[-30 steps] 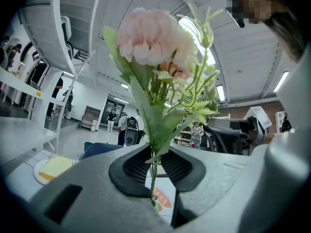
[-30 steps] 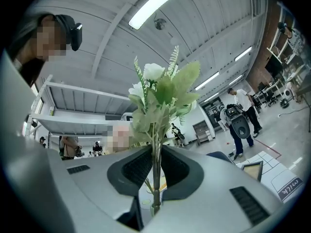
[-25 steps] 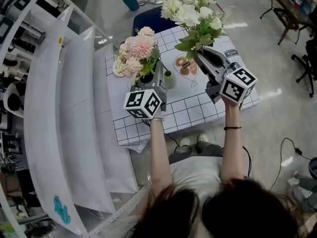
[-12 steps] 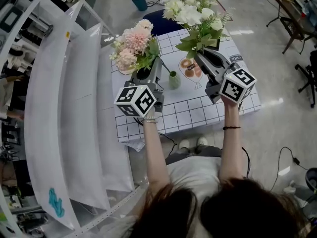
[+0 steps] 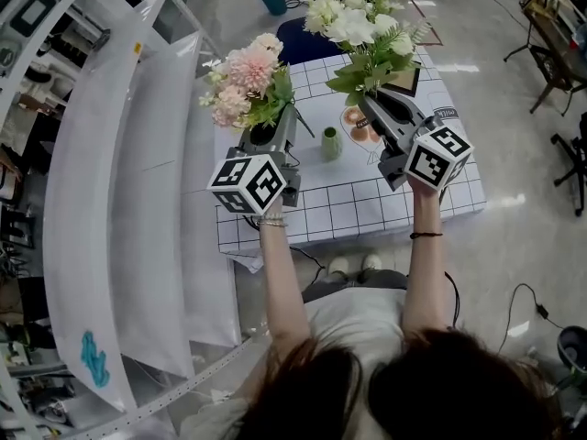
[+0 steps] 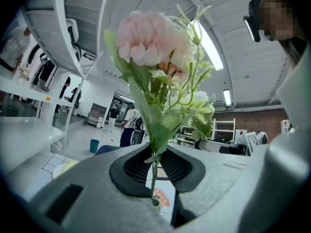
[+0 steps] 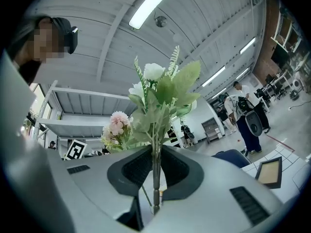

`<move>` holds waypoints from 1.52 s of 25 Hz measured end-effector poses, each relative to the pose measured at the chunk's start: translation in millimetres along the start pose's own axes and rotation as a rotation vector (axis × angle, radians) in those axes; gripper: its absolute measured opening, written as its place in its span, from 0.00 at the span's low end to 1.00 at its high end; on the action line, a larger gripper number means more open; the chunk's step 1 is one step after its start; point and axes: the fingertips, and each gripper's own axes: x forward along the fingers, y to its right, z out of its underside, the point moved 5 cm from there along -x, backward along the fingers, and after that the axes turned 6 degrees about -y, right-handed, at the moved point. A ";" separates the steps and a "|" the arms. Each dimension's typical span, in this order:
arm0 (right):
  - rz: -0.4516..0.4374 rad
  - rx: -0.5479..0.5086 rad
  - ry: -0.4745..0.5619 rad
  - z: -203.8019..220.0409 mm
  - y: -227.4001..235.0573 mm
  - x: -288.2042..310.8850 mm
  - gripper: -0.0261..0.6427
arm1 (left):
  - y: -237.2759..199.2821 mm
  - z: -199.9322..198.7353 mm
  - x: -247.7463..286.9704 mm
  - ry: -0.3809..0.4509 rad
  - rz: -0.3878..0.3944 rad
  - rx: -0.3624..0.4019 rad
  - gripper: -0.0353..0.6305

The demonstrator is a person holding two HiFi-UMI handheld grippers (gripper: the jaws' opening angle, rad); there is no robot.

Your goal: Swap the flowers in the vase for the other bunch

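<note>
Vase (image 5: 331,143) sits upright on the tabletop (image 5: 367,200), looks empty, below and between both claws. Left claw (image 6: 154,166) is clamped on the pink bunch (image 5: 243,85) left of it, stems upright. Right claw (image 7: 155,166) pinches the white bunch (image 5: 358,26) on its right.

The pink flowers (image 5: 243,85) have green leaves. The white flowers (image 5: 353,24) have green leaves too. The vase (image 5: 331,143) is green. The tablecloth (image 5: 358,211) is white with black lines making squares.

Glossy grey floor (image 5: 518,168), white shelving (image 5: 101,200)
</note>
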 end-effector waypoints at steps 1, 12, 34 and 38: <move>-0.001 0.001 0.000 0.8 -1.5 1.9 0.11 | -2.1 0.4 -2.3 -0.004 -0.008 0.004 0.14; -0.017 0.000 -0.007 1.7 -5.8 0.3 0.11 | -0.7 0.8 -14.0 0.021 -0.029 -0.011 0.14; -0.052 0.034 0.003 9.0 -5.2 10.5 0.11 | -14.5 25.3 -54.5 0.049 -0.144 -0.090 0.14; -0.059 0.051 0.022 14.2 -1.7 21.4 0.11 | -28.6 26.6 -54.1 0.041 -0.146 -0.099 0.14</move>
